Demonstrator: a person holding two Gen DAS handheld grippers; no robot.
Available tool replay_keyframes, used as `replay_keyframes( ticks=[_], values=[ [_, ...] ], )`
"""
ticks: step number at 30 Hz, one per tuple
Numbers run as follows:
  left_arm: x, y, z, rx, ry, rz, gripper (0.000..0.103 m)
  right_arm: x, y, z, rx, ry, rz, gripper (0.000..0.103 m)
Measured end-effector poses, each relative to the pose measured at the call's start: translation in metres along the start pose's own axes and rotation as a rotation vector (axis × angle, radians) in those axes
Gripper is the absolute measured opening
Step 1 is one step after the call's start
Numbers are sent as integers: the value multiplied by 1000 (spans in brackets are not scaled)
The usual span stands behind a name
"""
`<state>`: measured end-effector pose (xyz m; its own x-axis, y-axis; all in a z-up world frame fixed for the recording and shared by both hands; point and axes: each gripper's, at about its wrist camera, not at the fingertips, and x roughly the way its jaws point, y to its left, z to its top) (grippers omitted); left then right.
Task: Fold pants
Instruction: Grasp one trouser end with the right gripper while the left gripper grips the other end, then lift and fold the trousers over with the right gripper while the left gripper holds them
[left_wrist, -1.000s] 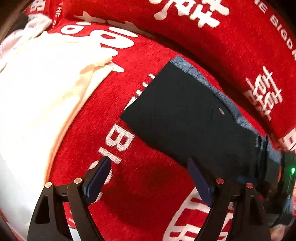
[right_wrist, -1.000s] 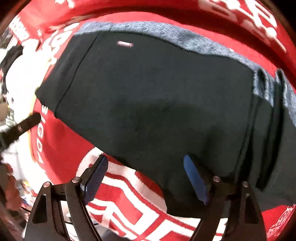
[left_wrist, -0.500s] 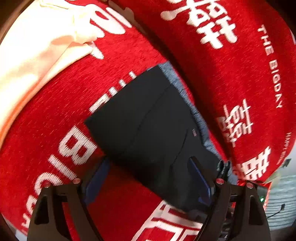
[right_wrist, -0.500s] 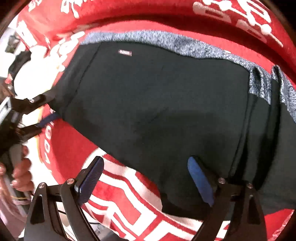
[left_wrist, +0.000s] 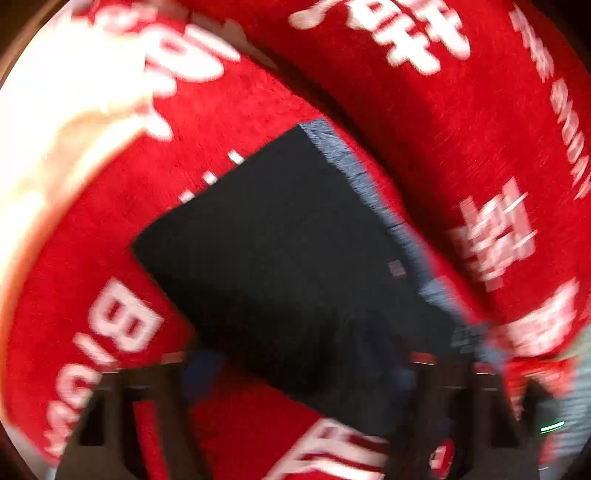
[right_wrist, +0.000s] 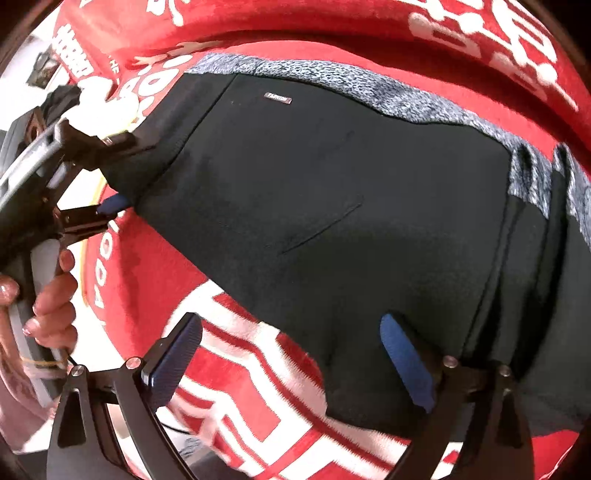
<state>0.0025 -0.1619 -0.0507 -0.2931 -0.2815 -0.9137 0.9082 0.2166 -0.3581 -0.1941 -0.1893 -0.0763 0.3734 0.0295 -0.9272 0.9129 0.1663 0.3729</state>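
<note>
The dark pants (right_wrist: 332, 206) lie folded flat on a red sofa cover, with a grey lining strip (right_wrist: 332, 79) along the far edge. They also show in the blurred left wrist view (left_wrist: 288, 258). My right gripper (right_wrist: 295, 354) is open, its right finger over the pants' near edge and its left finger over the red cover. My left gripper (left_wrist: 295, 373) is open at the pants' left end; in the right wrist view (right_wrist: 122, 173) its two fingers straddle that end's corner.
The red sofa seat (right_wrist: 147, 266) carries large white lettering and its backrest (left_wrist: 443, 110) rises behind the pants. A cream cloth (left_wrist: 48, 147) lies to the left of the pants. A hand (right_wrist: 51, 306) holds the left gripper.
My left gripper has moved in toward the pants' left end and now straddles its corner. My right gripper has barely moved and stays open.
</note>
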Motion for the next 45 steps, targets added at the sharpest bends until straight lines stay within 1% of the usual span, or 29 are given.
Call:
replay_keyframes(
  ticks=[1,3,4,6,7,8,9,10,11,13,15,16,18,20,22,23,25,26,27,29,31,33,35,37,40,43,45],
  values=[
    [-1,-11,-2,59,-8,38,36,-4,-2,2,22,5,15,98],
    [-6,-30,-6,152,-62,99,35,-24,-9,10,72,-19,35,98],
    [-11,-48,-13,247,-109,154,35,-40,-14,18,102,-46,48,98],
    [-13,-72,-25,396,-172,240,34,-61,-20,34,131,-68,58,98],
    [-12,-89,-37,504,-205,300,34,-70,-22,48,138,-64,71,98],
    [-12,-96,-43,569,-220,331,34,-76,-21,62,138,-51,93,98],
    [-11,-103,-49,625,-236,357,34,-81,-18,76,133,-33,113,98],
    [-11,-105,-53,662,-247,375,34,-83,-10,97,114,4,139,98],
    [-11,-109,-57,698,-256,390,34,-83,-3,109,95,32,159,98],
    [-11,-114,-62,736,-266,406,34,-77,19,139,38,112,224,99],
    [-10,-114,-63,751,-266,423,34,-62,49,167,-14,192,261,100],
    [-10,-113,-64,752,-264,427,34,-52,64,178,-50,235,265,100],
    [-11,-109,-63,748,-262,427,34,-33,97,188,-122,282,229,100],
    [-11,-110,-61,749,-264,429,34,-13,119,194,-181,337,193,100],
    [-11,-113,-63,755,-269,435,34,9,131,197,-216,391,152,100],
    [-12,-112,-66,757,-269,437,34,18,131,198,-218,416,136,97],
    [-12,-114,-66,748,-249,426,34,30,120,196,-187,438,122,29],
    [-17,-118,-68,754,-255,409,34,30,112,194,-164,435,122,18],
    [-22,-126,-72,775,-268,402,34,22,100,190,-131,402,142,17],
    [-31,-143,-79,812,-288,386,34,4,85,183,-106,341,195,17],
    [-46,-164,-84,833,-302,340,34,-29,59,168,-63,257,267,17],
    [-60,-187,-92,853,-310,289,34,-55,39,151,-36,191,313,17],
    [-72,-219,-105,897,-321,236,34,-87,11,131,-2,110,363,17],
    [-77,-250,-120,941,-325,192,34,-120,-24,104,54,25,412,17],
    [-75,-304,-153,1032,-304,132,34,-161,-76,63,138,-83,440,18],
    [-66,-345,-184,1093,-270,70,34,-188,-136,17,240,-169,460,18],
    [-50,-372,-212,1151,-245,57,35,-200,-178,-20,306,-212,469,19]
  ],
)
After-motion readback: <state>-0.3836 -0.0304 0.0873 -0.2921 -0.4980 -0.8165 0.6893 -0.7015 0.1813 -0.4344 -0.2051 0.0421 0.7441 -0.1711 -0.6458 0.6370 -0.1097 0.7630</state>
